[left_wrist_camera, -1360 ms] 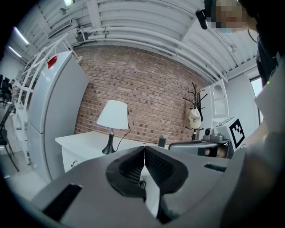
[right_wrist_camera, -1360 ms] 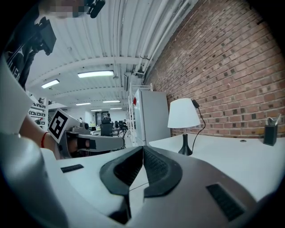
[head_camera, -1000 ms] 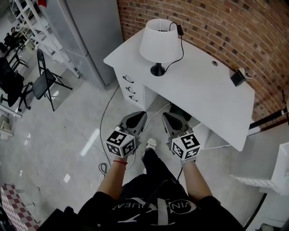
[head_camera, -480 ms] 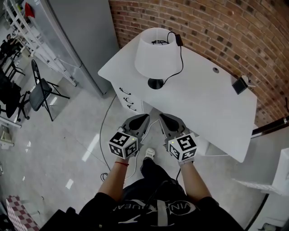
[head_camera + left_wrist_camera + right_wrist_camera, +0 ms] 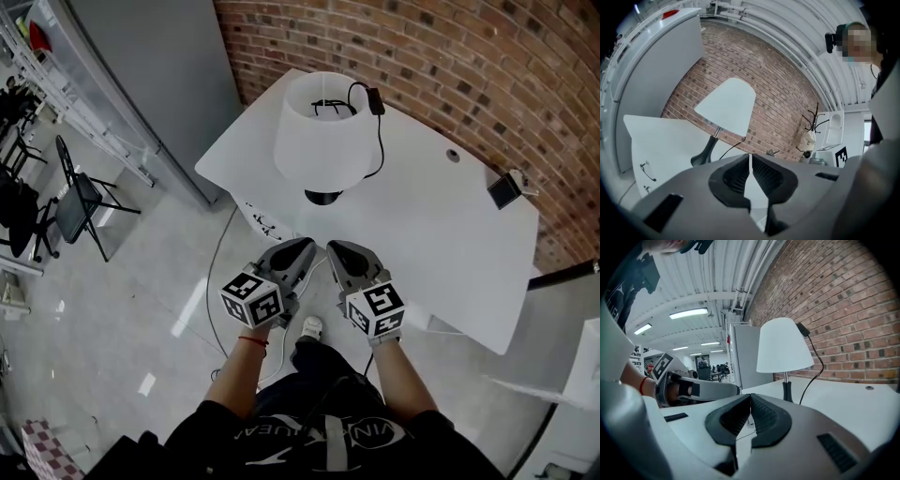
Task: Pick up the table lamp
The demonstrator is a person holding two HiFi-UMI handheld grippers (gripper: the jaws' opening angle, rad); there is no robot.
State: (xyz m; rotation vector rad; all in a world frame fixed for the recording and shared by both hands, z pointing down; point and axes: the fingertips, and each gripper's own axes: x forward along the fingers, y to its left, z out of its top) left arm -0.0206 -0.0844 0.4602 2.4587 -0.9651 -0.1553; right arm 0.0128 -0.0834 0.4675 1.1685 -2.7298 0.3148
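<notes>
Stretches both forearms forward from the body, a red band [image 5: 248,338] round the left wrist. Holds the left tongs [image 5: 306,247] and the right tongs [image 5: 335,247] side by side, tips close to each other and aimed at the near edge of the worktop [image 5: 441,220]. Has both pairs of jaws pressed together with nothing between the pads (only a hairline of light along the seam in each gripper view). Stands on a pale glossy floor [image 5: 141,309], one light shoe [image 5: 312,326] just below the tongs and a dark cable [image 5: 217,253] trailing beside it.

Faces, past the tips, a white worktop with drawers [image 5: 265,221] under its near left corner. Finds the table lamp [image 5: 319,131] upright on the left part of that worktop, untouched and apart from both tongs: white shade, round dark base [image 5: 323,197] close to the front edge. Shows a black cord [image 5: 381,141] climbing from the base along the shade's right side to a small black block [image 5: 373,100] near the top rim.

Takes in, farther right on the worktop, a round hole [image 5: 454,157] and a small dark device [image 5: 503,190] at the far edge. Ends at the brick wall [image 5: 469,66] behind, with a grey cabinet [image 5: 159,75] and a folding chair [image 5: 75,202] off to the left.
</notes>
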